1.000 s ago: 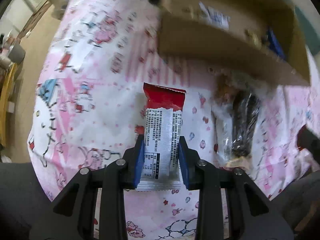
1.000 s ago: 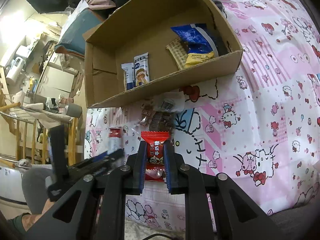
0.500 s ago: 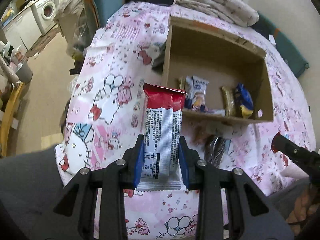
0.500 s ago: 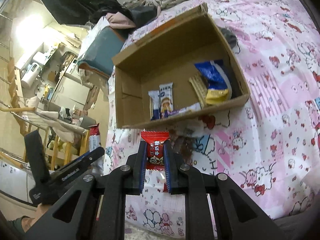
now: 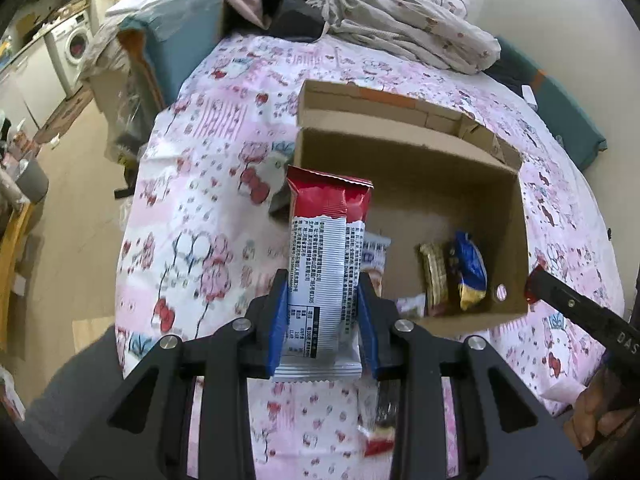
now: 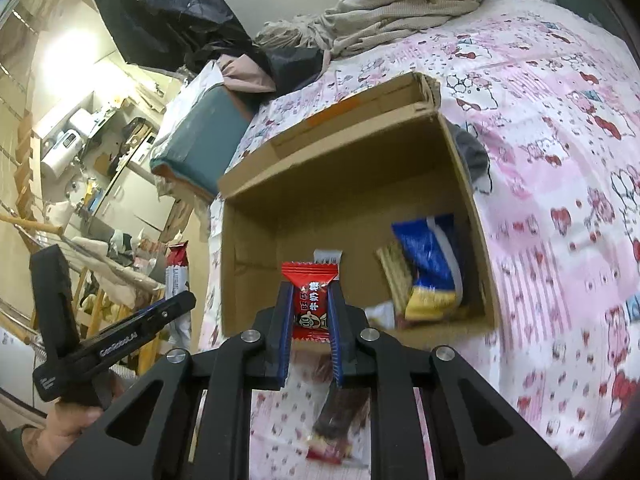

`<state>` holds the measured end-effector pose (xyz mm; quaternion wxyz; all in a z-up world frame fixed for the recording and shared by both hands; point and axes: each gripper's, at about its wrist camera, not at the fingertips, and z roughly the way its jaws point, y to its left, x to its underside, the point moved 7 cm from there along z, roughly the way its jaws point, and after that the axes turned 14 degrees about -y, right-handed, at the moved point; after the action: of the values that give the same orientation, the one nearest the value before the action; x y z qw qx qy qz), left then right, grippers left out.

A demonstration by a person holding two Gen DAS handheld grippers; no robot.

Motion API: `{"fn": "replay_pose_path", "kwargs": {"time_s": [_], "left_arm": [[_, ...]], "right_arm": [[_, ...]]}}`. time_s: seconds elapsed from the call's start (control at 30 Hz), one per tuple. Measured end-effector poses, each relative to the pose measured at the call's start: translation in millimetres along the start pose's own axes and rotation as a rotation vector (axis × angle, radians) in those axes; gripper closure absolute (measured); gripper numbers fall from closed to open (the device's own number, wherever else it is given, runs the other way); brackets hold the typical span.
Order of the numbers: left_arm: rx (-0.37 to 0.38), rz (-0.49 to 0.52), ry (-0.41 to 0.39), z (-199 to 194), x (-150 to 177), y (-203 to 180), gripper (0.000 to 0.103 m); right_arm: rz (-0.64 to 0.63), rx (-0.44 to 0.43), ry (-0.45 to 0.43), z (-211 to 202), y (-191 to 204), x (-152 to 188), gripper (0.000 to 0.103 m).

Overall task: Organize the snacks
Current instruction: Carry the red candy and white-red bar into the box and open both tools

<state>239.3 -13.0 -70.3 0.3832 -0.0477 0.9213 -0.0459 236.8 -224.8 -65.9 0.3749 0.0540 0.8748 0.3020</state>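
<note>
Snack bar – clamped upright between left fingers, top protruding.

Washing machine, rumpled blanket

Left gripper angled steeply downward, jaws clamped on a held packet, right gripper angled downward, jaws nearly closed on a small packet, a hand gripping the left handle

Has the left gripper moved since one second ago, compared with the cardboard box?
Yes. The left gripper, shut on the red and white snack bar, has risen: the cardboard box, earlier close above, now shows its whole inside from above.
</note>
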Motion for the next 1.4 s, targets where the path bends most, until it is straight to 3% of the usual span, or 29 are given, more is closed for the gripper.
{"fn": "replay_pose_path", "kwargs": {"time_s": [0.33, 0.57, 1.13, 1.4], "left_arm": [[-0.030, 0.057, -0.005, 46.8, -19.7, -17.8, 0.075], [-0.030, 0.074, 0.029, 81.0, -11.4, -23.1, 0.075], [-0.028, 0.096, 0.052, 102.2, 6.9, -20.9, 0.075], [-0.015, 0.093, 0.052, 102.2, 8.4, -25.2, 0.074]], "right_arm": [[0.024, 0.013, 0.020, 42.3, -16.9, -20.3, 0.086], [0.030, 0.020, 0.074, 71.8, -27.0, -8.2, 0.086], [0.063, 0.008, 0.190, 99.5, -37.1, 19.8, 0.084], [0.083, -0.008, 0.155, 96.7, -37.3, 9.9, 0.082]]}}
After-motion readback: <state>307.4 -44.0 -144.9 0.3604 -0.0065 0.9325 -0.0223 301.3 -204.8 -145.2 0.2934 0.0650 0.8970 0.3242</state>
